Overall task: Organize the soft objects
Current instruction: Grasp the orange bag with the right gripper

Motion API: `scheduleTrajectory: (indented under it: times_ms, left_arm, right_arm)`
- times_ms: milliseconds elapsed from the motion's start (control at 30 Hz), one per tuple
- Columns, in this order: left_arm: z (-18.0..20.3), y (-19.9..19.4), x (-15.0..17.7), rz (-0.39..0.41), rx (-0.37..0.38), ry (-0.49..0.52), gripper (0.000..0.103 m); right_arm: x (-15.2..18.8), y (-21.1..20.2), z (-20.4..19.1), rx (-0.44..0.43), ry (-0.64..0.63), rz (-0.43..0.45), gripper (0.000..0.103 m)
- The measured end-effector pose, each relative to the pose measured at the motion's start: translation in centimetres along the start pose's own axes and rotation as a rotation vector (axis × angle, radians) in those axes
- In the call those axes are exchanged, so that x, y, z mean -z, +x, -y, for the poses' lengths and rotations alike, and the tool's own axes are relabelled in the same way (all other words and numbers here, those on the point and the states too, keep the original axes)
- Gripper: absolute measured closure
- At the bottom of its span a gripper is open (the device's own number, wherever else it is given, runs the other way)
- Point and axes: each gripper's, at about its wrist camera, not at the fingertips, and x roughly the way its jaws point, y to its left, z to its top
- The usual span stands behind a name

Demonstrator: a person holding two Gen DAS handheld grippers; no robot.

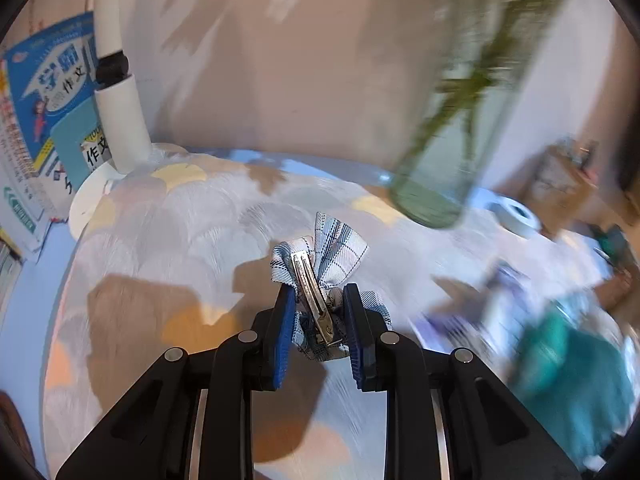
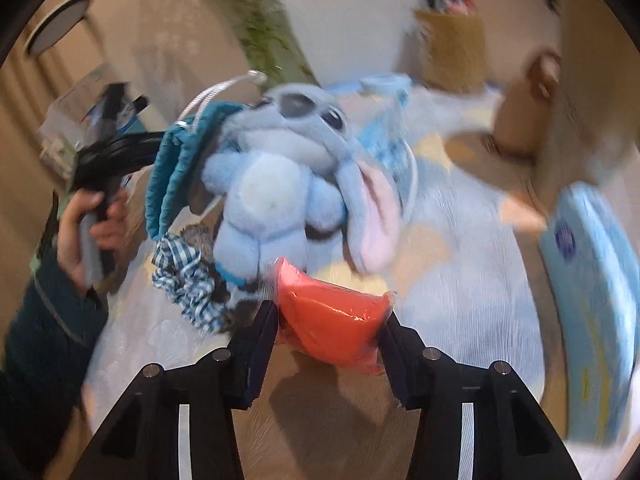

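In the left wrist view my left gripper is shut on a blue-and-white checked bow hair clip. Its metal clasp faces the camera, and the bow is held just above the patterned tablecloth. In the right wrist view my right gripper is shut on a soft orange item wrapped in clear plastic. Just beyond it lie a blue plush toy, a teal drawstring pouch and a checked scrunchie. The picture is blurred.
A glass vase with green stems stands right of centre, with a white lamp post and books at the left and a tape roll behind. A hand holds the other gripper's handle. A woven basket and a blue packet are on the right.
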Motion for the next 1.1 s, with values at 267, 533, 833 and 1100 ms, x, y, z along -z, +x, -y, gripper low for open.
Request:
scheduleTrajectory:
  times_ms: [267, 533, 833, 1100]
  left_arm:
    - [1.4, -6.1, 6.1, -0.022, 0.153, 0.031, 0.082]
    - [1.9, -9.7, 10.9, -0.025, 0.203, 0.031, 0.082]
    - [5.5, -12.5, 13.2, -0.004, 0.230, 0.123, 0.082]
    - [10.8, -15.6, 13.7, 0.075, 0.243, 0.245, 0.082]
  right_arm:
    - [2.6, -2.8, 1.8, -0.002, 0.260, -0.068, 0.041]
    - [4.9, -3.8, -1.2, 0.208, -0.215, -0.027, 0.017]
    - [3.7, -2.0, 1.6, 0.109, -0.246, -0.015, 0.027]
    - [5.3, -3.3, -0.2, 0.080, -0.273, 0.012, 0.064]
